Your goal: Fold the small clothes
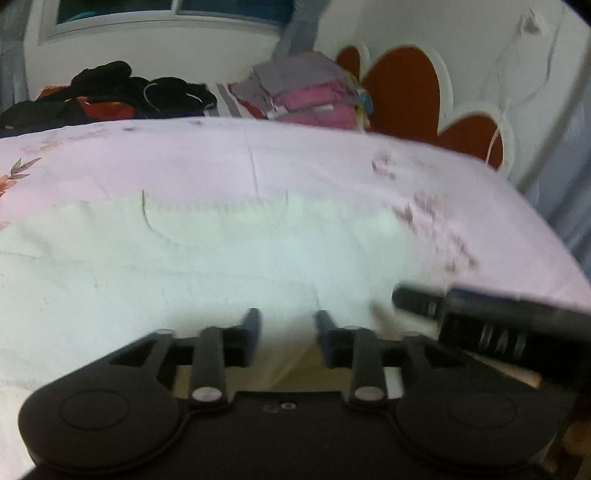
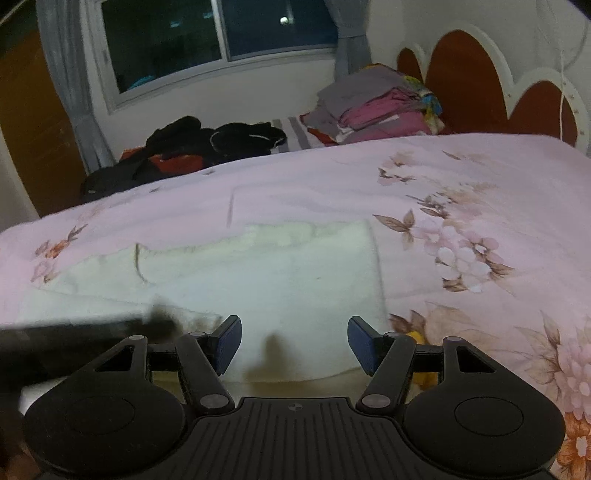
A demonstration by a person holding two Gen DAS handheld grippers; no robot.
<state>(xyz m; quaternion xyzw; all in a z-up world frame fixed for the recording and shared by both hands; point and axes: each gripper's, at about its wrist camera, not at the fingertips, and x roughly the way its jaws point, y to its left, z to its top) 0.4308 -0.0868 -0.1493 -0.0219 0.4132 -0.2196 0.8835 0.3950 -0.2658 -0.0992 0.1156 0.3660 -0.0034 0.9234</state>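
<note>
Ahead of both empty, parted grippers, left gripper point(image 1: 287, 326) narrower than right gripper point(image 2: 294, 345), white garment point(image 2: 280, 280) lies part-folded on bedspread point(image 2: 461, 177); next: pinch near edge, fold.

No readable text, label or number anywhere.

One white garment point(image 2: 266, 280) lies flat on one pink floral bedspread point(image 2: 461, 192). Two clothes heaps sit at the far edge: one dark pile point(image 2: 207, 144) on the left and one folded stack point(image 2: 373, 107) of grey and pink on the right. Two grippers show, the left gripper point(image 1: 286, 325) and the right gripper point(image 2: 293, 341). One window point(image 2: 218, 33) stands behind.
</note>
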